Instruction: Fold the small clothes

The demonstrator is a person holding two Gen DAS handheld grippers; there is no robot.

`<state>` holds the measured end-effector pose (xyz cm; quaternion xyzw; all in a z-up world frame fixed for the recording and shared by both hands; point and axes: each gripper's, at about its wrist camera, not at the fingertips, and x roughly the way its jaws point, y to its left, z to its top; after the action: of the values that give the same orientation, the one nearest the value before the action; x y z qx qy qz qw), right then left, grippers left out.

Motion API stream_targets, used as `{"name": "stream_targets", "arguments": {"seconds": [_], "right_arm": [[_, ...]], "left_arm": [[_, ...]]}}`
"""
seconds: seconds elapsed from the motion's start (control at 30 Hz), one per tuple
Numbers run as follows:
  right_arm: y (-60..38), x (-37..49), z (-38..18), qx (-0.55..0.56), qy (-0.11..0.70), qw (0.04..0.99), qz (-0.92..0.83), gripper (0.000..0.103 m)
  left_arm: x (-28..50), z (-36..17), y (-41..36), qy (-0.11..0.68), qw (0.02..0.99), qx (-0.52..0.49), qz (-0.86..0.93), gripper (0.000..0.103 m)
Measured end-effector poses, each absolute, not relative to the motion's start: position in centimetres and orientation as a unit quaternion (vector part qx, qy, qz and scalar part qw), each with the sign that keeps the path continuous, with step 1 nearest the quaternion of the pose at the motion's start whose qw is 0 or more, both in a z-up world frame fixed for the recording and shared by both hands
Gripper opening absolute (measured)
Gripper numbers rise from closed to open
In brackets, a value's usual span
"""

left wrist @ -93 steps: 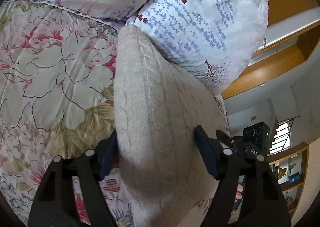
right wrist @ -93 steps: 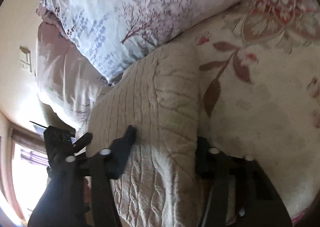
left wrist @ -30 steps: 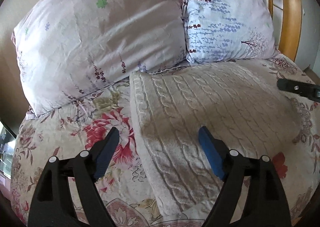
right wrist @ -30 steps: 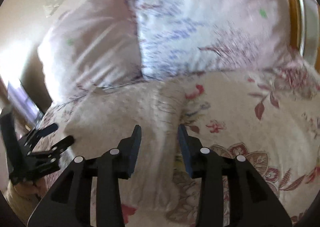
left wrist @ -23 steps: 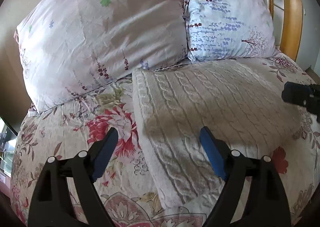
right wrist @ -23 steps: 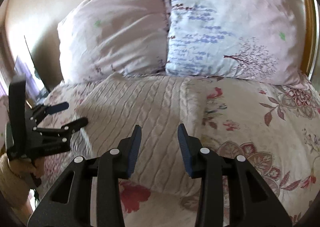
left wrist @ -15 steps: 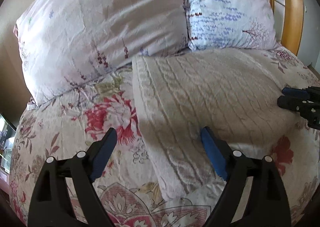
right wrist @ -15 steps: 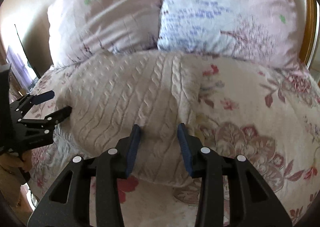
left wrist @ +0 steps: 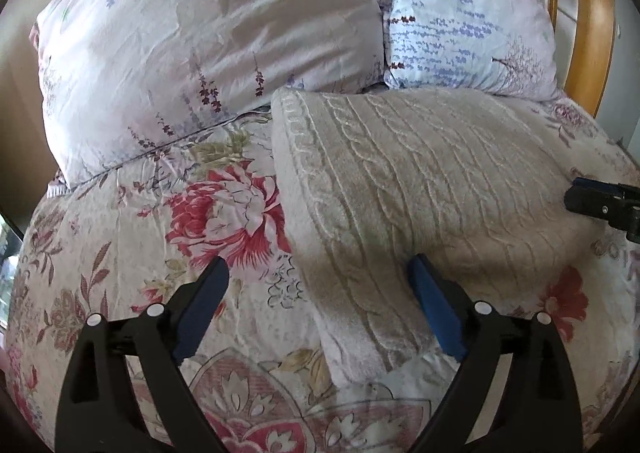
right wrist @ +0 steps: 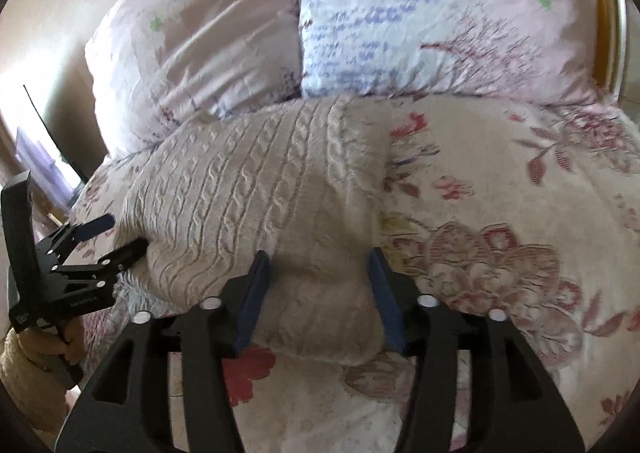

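Sweater lay folded mid-frame on the bed; both claws, left and right, were opening, gripping nothing; best withdrawn gently.

The sweater is thick cream cable-knit, ridged and matt. The bedspread under it is smooth printed floral cloth, and the pillows at twelve o'clock are faintly sheened, creased cotton. The headboard at two o'clock is glossy varnished wood.
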<state>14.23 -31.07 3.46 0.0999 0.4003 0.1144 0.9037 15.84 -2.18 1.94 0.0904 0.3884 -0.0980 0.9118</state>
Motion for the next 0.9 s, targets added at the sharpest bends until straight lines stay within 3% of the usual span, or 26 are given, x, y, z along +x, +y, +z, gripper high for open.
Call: {"name": "stream_targets", "arguments": {"seconds": [0.03,0.2,0.37,0.9], "right_arm": [[-31.3,13.6,3.8,0.094,0.390,0.911,0.098,0.079],[-32.6,11.3,5.1,0.087,0.349,0.931,0.060,0.089],[-32.8,9.8,5.7,0.062,0.333,0.941,0.012,0.101],[-28.0,8.3,4.6,0.046,0.372,0.925,0.055,0.102]], "left_arm": [[15.6,2.2,-1.9,0.386,0.913,0.085,-0.097,0.092],[14.0,3.3,-0.3,0.371,0.923,0.051,-0.088,0.100],[12.6,3.8,1.0,0.374,0.924,0.010,-0.075,0.101],[10.6,1.3,-0.6,0.435,0.899,0.028,-0.040,0.101]]}}
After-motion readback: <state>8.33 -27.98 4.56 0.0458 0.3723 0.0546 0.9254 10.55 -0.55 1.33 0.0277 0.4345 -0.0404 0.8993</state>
